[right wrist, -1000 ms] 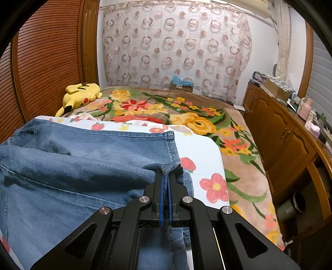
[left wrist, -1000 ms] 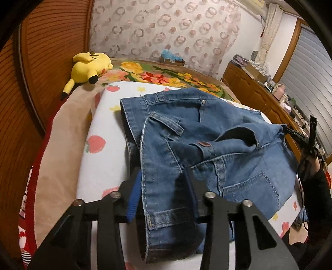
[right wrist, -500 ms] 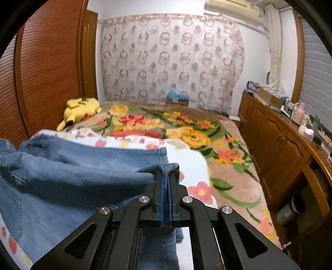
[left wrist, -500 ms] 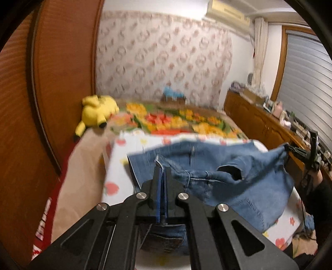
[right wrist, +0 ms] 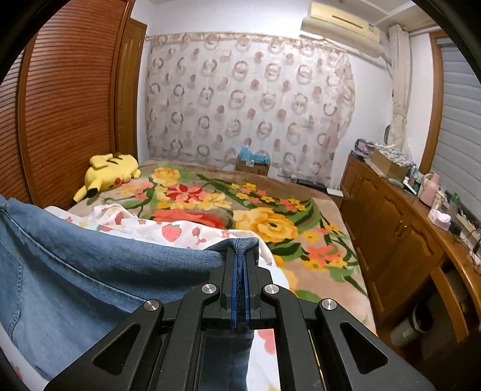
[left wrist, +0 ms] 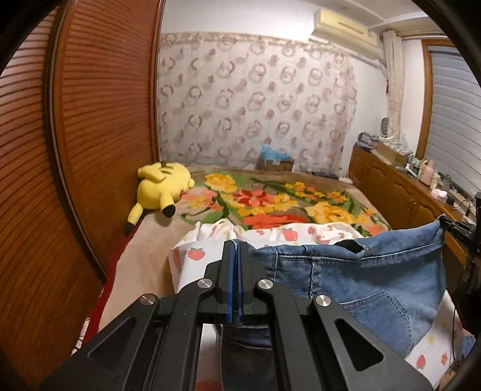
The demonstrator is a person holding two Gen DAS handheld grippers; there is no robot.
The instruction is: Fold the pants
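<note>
One pair of denim pants (left wrist: 354, 270) hung stretched between the two grippers above a strawberry-print sheet (left wrist: 288, 234), which lay crumpled on the floral blanket (right wrist: 270, 222) covering the bed. The left gripper (left wrist: 234, 255) had its jaws pressed together on one edge of the denim, with fabric showing in the narrow slot between the blue pads; the right gripper (right wrist: 239, 255) was clamped the same way on a hemmed edge, the stitched seam poking up just past its tips. Each hold looked thin, only an edge of cloth caught, so in my judgement a sharp tug or uneven lift could pull the denim free on one side and let the pants collapse into a heap. The slack middle could also sag and drag the loose sheet along, spoiling a flat surface to fold on. Farther out I counted one yellow plush toy (left wrist: 160, 188) against the louvred wooden doors, one small box (right wrist: 252, 164) at the foot of the patterned curtain, one air conditioner (right wrist: 339, 24) high on the wall, and one long wooden cabinet (right wrist: 396, 228) cluttered on top.
</note>
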